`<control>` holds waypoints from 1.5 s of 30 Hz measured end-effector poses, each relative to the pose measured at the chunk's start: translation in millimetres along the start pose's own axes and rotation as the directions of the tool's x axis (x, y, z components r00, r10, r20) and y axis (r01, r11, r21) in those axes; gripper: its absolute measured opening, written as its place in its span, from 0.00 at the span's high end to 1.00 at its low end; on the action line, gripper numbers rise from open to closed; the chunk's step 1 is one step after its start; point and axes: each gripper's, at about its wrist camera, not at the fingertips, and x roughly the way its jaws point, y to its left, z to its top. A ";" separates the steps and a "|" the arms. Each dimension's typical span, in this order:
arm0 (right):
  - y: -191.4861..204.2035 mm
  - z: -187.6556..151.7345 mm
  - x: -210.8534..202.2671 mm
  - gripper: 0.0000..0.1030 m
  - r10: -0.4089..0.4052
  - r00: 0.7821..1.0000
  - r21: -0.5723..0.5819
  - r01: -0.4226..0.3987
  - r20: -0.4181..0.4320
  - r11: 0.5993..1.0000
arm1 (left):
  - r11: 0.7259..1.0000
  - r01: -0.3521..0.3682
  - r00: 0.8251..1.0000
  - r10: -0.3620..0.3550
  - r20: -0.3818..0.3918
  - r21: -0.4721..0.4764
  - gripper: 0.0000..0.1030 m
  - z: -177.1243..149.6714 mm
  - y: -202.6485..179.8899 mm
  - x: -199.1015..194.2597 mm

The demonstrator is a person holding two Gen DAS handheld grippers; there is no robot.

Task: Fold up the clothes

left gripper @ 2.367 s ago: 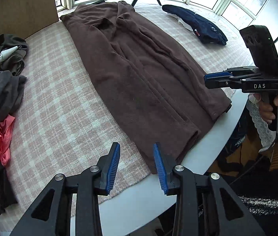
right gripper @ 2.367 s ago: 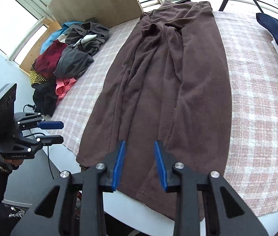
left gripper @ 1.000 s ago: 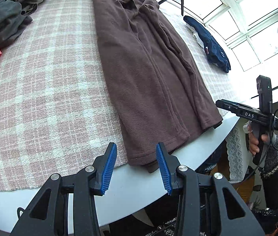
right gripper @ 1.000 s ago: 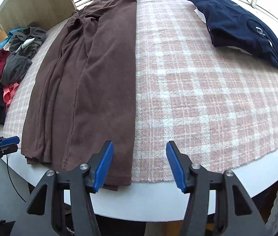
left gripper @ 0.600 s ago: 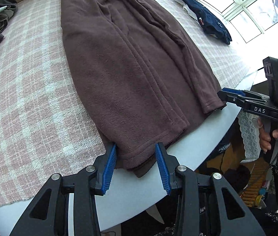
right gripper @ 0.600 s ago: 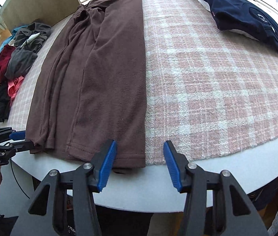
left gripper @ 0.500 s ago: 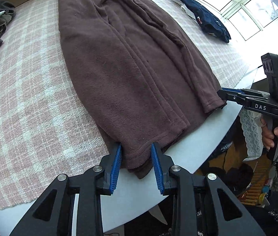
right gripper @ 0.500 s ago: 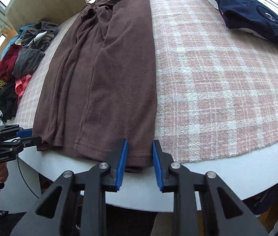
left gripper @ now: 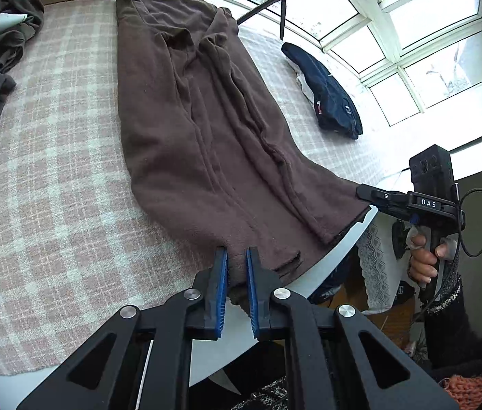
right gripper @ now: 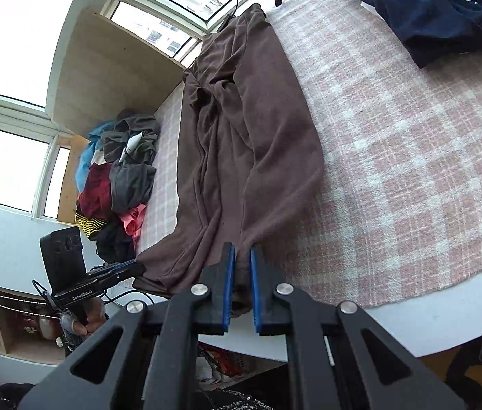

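**Both grippers pinch the near hem; the garment runs straight away from them**

Left gripper [left gripper: 237, 288] has its jaws closing on the near hem of the brown garment [left gripper: 200, 130], with a fold of fleece pressed between the blue pads at the garment's left corner. The right gripper [right gripper: 240, 287] is likewise closing with fabric pinched between its pads, at the hem's right corner.

The garment lies on the checked cloth [left gripper: 53, 177] that covers the table [right gripper: 428, 321], its hem at the near edge, where both corners are raised off the surface. Its long axis runs from that edge to the far edge by the windows, collar end farthest from both hands. Each hand is at its own corner, neither nearer to the far end.

My judgement: the coming fold carries the hem along that axis towards the collar, both corners travelling level so the crease falls square across the width.
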 end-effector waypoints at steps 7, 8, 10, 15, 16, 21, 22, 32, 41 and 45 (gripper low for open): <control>13.0 129.1 57.6 0.88 -0.035 0.998 0.007 0.035 -0.043 0.999 | 0.984 -0.168 0.984 0.171 0.052 -0.067 0.92 112.0 45.3 21.8; 11.1 147.4 74.0 0.88 -0.071 0.995 -0.005 0.071 -0.072 0.997 | 0.973 -0.212 0.975 0.217 0.049 -0.086 0.90 126.9 55.1 32.3; 5.2 174.7 105.5 0.86 -0.181 0.978 -0.047 0.176 -0.106 0.983 | 0.958 -0.218 0.975 0.221 -0.003 -0.186 0.81 141.3 86.1 55.0; -7.4 205.3 101.0 0.78 -0.188 0.978 -0.047 0.185 -0.085 0.982 | 0.966 -0.174 0.981 0.186 0.045 -0.191 0.77 148.2 96.2 41.6; -4.2 205.5 92.0 0.78 -0.180 0.981 -0.085 0.174 -0.068 0.981 | 0.974 -0.165 0.983 0.176 0.059 -0.157 0.74 142.0 90.3 31.0; 16.8 169.5 72.2 0.65 -0.185 0.982 -0.405 0.150 -0.048 0.902 | 0.984 -0.176 0.983 0.176 0.062 0.003 0.55 99.2 64.4 7.7; 16.1 162.3 76.5 0.65 -0.203 0.978 -0.442 0.162 -0.047 0.882 | 0.985 -0.170 0.985 0.168 0.047 0.024 0.55 89.8 61.2 10.2; -3.1 133.6 114.3 0.65 -0.248 0.963 -0.427 0.182 -0.103 0.886 | 0.973 -0.139 0.987 0.152 -0.055 0.186 0.81 60.7 30.0 58.2; 9.2 125.1 103.7 0.94 -0.210 0.974 -0.416 0.158 -0.082 0.896 | 0.967 -0.116 0.992 0.123 -0.015 0.226 0.92 71.6 20.2 45.7; 7.3 143.8 96.7 0.95 -0.195 0.980 -0.376 0.171 -0.026 0.911 | 0.971 -0.178 0.984 0.180 0.003 0.161 0.91 87.9 39.4 49.2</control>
